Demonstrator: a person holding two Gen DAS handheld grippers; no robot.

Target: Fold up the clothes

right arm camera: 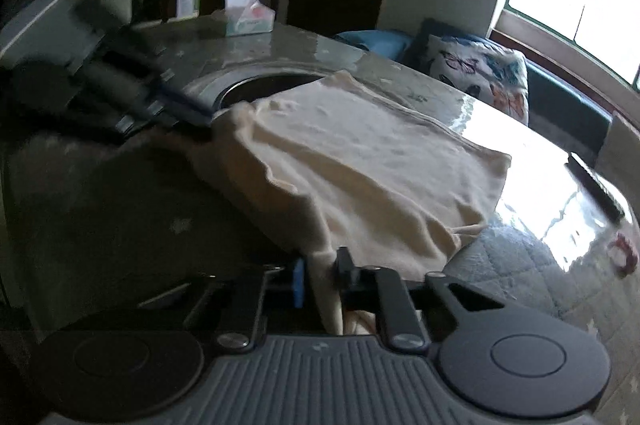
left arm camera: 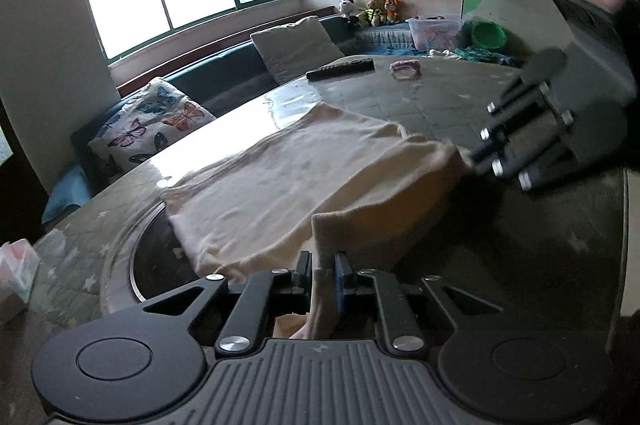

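Cloth in both grips here: one cream, soft cotton garment is spread across the round grey glass-topped table, its near edge lifted off the glass at two corners. The left gripper has its jaws pinched narrow on one corner, fabric bunched between the blue pads. The right gripper is clamped the same way on the other near corner, and from the left wrist view it shows at the garment's right end, blurred.

My read: this is a fold in mid-carry, the near hem raised while the far part of the garment lies flat on the table. Whether this is a fold across the middle or a later one, I can't say. The next move calls for both corners to travel level and together over the garment toward its far edge, so the hem lands square and without a ridge.

The count: one garment, two grippers. Beyond the garment, one black remote control and one small pink object near the table's far rim. At the table's left edge, one tissue box. Behind the table, one butterfly-print cushion.
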